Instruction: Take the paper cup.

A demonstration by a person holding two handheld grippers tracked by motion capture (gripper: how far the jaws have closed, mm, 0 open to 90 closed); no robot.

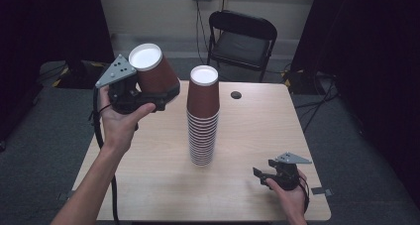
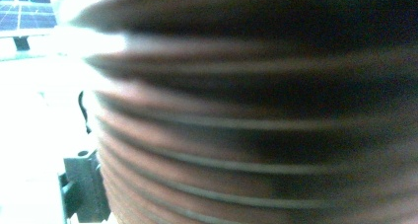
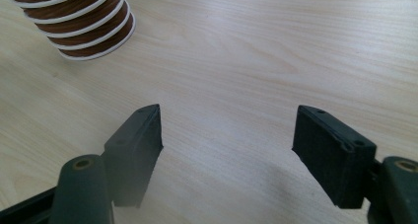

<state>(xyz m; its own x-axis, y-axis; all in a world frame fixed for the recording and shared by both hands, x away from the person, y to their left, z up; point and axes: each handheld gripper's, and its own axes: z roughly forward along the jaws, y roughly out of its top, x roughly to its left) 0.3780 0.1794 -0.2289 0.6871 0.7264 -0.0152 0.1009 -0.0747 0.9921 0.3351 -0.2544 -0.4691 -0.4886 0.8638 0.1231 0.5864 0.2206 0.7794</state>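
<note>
My left gripper is held up above the table's left side and is shut on a brown paper cup. The cup is tilted, with its white base pointing up and to the left. In the left gripper view a blurred brown ribbed cup wall sits right against the camera. A tall stack of upside-down brown cups stands mid-table, just right of the held cup. My right gripper rests low near the front right edge. Its jaws stand wide open over bare wood, and the bottom of the stack lies ahead to the left.
The light wooden table has a small black round grommet near its far edge. A black folding chair stands behind the table. Dark curtains hang on both sides.
</note>
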